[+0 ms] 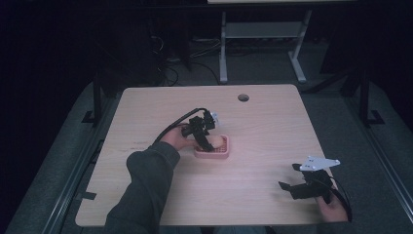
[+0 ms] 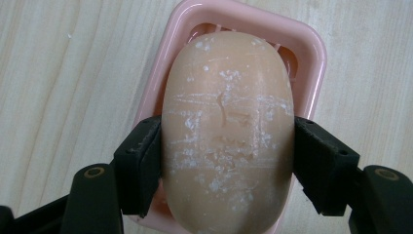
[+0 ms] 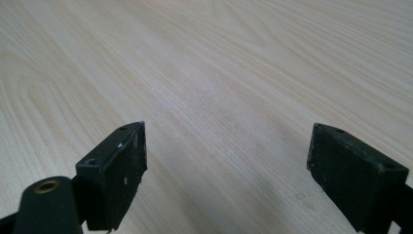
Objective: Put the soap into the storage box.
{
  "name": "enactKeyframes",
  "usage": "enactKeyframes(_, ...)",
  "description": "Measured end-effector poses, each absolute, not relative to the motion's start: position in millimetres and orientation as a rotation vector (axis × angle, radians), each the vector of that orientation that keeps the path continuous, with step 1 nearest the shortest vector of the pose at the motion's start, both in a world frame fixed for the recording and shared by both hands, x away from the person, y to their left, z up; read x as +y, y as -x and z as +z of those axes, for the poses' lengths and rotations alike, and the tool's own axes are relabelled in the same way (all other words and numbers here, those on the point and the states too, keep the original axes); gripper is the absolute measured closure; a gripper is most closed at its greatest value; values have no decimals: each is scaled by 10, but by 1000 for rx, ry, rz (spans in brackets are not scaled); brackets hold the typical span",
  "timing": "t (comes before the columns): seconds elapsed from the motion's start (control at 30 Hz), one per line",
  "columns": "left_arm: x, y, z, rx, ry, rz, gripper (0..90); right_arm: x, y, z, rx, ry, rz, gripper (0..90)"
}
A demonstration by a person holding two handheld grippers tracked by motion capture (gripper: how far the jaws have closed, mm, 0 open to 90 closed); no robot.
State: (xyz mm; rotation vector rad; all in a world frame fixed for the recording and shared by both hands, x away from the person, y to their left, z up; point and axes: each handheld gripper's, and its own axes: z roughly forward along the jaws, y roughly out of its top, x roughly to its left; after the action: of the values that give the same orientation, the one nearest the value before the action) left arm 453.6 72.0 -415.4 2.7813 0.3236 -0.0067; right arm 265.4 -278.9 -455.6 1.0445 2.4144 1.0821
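My left gripper pinches soap bar on both long sides, jaws tight on it. Soap sits over pink dish, middle of frame in high view; can't tell if soap rests in dish or hangs just above. My right gripper near lower right, jaws spread wide, nothing between, bare table under it. I think soap is slippery: squeeze too hard, it may pop out. Quick lift may drag dish along.

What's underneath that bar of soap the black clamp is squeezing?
A pink soap dish sits beneath the soap, on the wooden table. Its rim shows around the bar, with slots peeking out at the far end. The left gripper clamps the soap's sides. The dish's floor is covered.
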Motion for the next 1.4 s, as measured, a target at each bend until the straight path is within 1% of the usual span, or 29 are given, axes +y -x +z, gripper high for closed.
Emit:
enactKeyframes(0.67,715,-4539,-4164,312,-2790,3,318,-2789,-2654,-4560,2420,-1047,1081,141)
enactKeyframes(0.83,748,-4530,-4071,315,-2735,24,296,-2794,-2657,-4562,2417,-1042,1085,141)
enactKeyframes(1.17,770,-4463,-4009,313,-2748,21,285,-2781,-2657,-4556,2417,-1031,1083,141)
enactKeyframes(1.4,801,-4410,-3963,308,-2752,44,280,-2779,-2652,-4552,2415,-1039,1083,141)
